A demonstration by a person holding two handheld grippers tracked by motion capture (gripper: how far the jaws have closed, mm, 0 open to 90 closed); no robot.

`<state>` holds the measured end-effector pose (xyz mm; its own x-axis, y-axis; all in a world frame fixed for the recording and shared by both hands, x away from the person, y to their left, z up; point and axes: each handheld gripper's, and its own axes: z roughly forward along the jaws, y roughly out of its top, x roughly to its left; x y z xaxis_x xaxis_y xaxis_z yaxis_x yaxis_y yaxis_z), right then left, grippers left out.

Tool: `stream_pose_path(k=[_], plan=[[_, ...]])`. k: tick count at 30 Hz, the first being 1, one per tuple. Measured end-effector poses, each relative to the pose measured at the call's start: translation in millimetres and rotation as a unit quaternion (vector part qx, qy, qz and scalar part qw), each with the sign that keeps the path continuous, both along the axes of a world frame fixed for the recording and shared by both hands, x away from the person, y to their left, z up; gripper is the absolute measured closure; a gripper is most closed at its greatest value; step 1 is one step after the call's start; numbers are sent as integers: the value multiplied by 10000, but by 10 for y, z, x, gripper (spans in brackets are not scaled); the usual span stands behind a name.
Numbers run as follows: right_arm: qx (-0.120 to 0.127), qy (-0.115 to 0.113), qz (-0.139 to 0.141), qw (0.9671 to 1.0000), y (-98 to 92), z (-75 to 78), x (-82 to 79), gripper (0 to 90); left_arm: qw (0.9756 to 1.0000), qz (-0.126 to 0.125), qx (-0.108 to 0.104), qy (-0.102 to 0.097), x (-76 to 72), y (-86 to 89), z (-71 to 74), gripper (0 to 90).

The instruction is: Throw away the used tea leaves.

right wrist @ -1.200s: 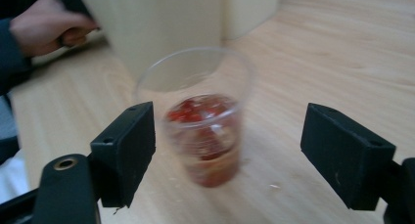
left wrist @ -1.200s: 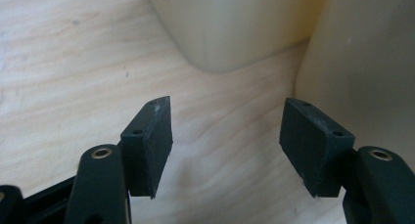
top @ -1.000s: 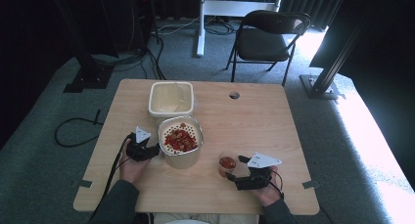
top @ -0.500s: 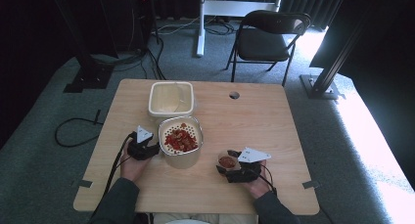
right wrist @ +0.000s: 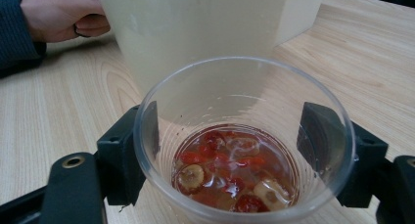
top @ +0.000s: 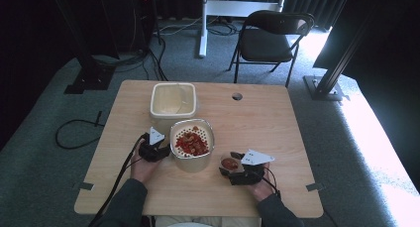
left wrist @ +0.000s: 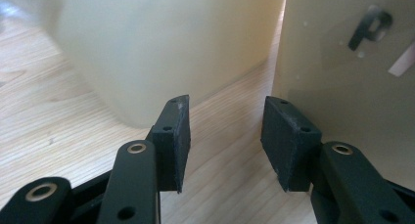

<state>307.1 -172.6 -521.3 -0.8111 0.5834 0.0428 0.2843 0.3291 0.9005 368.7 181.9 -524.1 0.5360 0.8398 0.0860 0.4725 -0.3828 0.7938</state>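
A beige tub [top: 192, 160] topped by a perforated strainer of red fruit pieces stands mid-table. My left gripper [top: 163, 149] lies at its left side. In the left gripper view its jaws [left wrist: 225, 136] have just been closing; they stand apart with only bare table between them, and the right pad [left wrist: 288, 141] is close to the tub wall [left wrist: 352, 87]. My right gripper [top: 232, 166] is shut on a small clear cup [top: 229, 163] right of the tub, having closed on it within the last second. The cup [right wrist: 244, 87] holds reddish liquid and fruit, with a pad on each side.
A white square container [top: 173, 100] stands just behind the tub, and its wall [left wrist: 161, 48] is close in front of the left jaw. The other hand [right wrist: 63, 13] rests beyond the tub. A cable hole [top: 237, 96] marks the table's far side; a chair [top: 272, 38] stands behind.
My right gripper slid left from beside the cup until its jaws were around it. My left gripper edged slightly right towards the tub.
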Motion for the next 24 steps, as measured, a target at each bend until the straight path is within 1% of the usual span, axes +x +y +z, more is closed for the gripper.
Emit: stream_pose_path(k=[3, 5, 10, 12, 15, 16, 17, 19, 21, 23, 24], plan=[[31, 15, 5, 10000, -8, -6, 2, 228, 10000, -53, 14, -8, -6, -46, 0, 544], [73, 60, 13, 10000, -17, -14, 8, 213, 10000, -66, 12, -7, -5, -66, 0, 544], [111, 83, 23, 9999, -21, -22, 12, 193, 10000, -84, 34, -18, -4, -97, 2, 546], [189, 119, 87, 9997, -28, -20, 7, 180, 10000, -81, 37, -13, -4, -98, 3, 545], [150, 75, 102, 9998, -16, -14, -7, 165, 10000, -77, 36, -12, -3, -102, 2, 546], [89, 69, 58, 9999, -8, -20, -9, 165, 10000, -71, 28, -22, -4, -107, 1, 546], [87, 89, 112, 9999, -6, -29, -7, 176, 10000, -72, 38, -23, -5, -109, 2, 547], [27, 89, 57, 9999, 2, -42, -4, 213, 10000, -76, 30, -20, -6, -115, 2, 553], [98, 116, -5, 9999, -12, -53, 12, 270, 10000, -76, 9, 24, -2, -120, 5, 555], [232, 215, -9, 9995, -39, -69, 34, 292, 10000, -86, 18, 14, -6, -134, 5, 557], [232, 215, -9, 9995, -39, -69, 34, 292, 10000, -86, 18, 14, -6, -134, 5, 558]])
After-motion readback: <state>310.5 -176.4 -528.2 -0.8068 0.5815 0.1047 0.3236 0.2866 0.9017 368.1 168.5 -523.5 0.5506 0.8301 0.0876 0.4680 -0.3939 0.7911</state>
